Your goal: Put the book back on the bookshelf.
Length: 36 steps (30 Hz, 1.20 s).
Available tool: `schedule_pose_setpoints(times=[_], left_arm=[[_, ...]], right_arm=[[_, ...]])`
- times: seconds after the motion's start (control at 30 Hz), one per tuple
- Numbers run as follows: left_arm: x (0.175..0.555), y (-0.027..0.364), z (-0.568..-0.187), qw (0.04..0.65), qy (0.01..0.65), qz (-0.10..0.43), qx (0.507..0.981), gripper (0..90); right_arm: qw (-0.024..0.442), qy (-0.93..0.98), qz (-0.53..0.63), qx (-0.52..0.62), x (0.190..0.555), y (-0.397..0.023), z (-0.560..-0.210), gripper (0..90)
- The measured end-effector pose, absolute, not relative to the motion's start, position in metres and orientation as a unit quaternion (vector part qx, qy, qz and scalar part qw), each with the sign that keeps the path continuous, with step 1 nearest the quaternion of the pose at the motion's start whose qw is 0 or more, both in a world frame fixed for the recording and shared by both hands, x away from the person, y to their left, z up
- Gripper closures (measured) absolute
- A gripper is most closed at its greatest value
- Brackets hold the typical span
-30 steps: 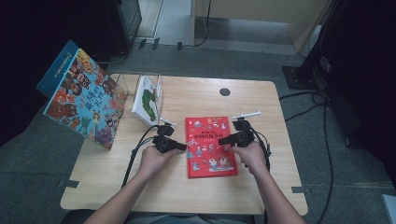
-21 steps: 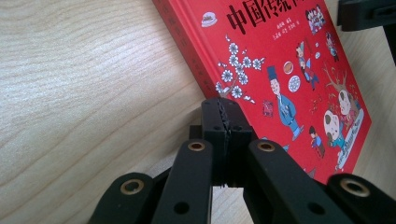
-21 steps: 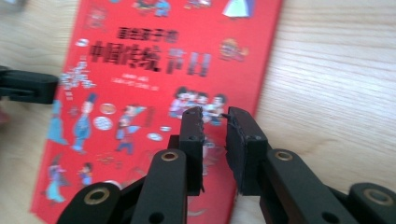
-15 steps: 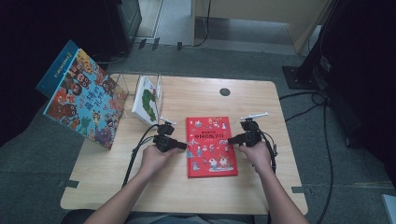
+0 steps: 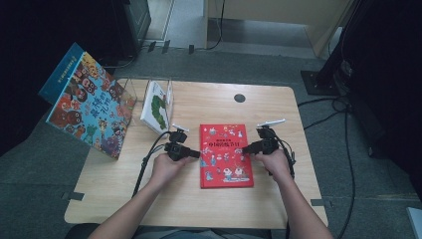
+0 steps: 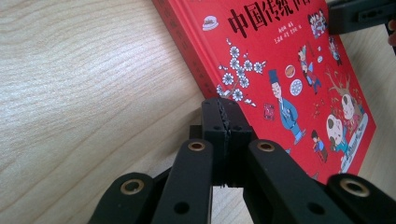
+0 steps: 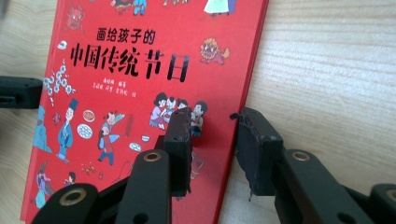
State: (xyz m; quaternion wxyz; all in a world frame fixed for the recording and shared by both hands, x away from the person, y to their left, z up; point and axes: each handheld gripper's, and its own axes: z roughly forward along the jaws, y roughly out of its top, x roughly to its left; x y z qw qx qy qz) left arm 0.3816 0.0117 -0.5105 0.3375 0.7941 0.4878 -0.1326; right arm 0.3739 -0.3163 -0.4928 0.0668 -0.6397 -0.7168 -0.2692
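A closed red picture book (image 5: 225,155) lies flat at the middle of the wooden table (image 5: 278,199). My left gripper (image 5: 193,154) is shut with nothing in it, and its tips (image 6: 224,122) rest against the book's spine edge (image 6: 187,51). My right gripper (image 5: 245,148) is at the book's opposite long edge. Its jaws have just been opening and now stand apart (image 7: 212,135). One finger (image 7: 180,135) is over the red cover (image 7: 140,70), the other over bare wood. The pads press on nothing.
A large colourful picture book (image 5: 87,107) leans off the table's left side. A clear stand holds a white book with a green caterpillar (image 5: 157,104) at the back left. A round black hole (image 5: 239,98) sits near the far edge. Cables trail from both grippers.
My right gripper has shifted a little to the right, from over the cover to the book's edge, and its jaws have spread. The left gripper and the book have stayed put.
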Motion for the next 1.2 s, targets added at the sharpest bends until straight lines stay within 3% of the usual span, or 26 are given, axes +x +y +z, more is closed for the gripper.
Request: schedule_pose_setpoints(times=[0.23,0.5,0.67,1.2], left_arm=[[0.381,0.013,-0.511,0.339,0.486,-0.13,0.795,90.0],[0.38,0.013,-0.511,0.342,0.49,-0.132,0.791,90.0],[0.38,0.013,-0.511,0.341,0.489,-0.131,0.792,90.0],[0.375,0.008,-0.514,0.344,0.483,-0.155,0.79,90.0]], right_arm=[[0.079,-0.706,-0.27,-0.65,0.371,-0.318,-0.486,71.2],[0.059,-0.717,-0.284,-0.634,0.366,-0.314,-0.456,73.3],[0.071,-0.711,-0.313,-0.625,0.362,-0.312,-0.437,74.8],[0.058,-0.769,-0.28,-0.572,0.379,-0.245,-0.359,80.9]])
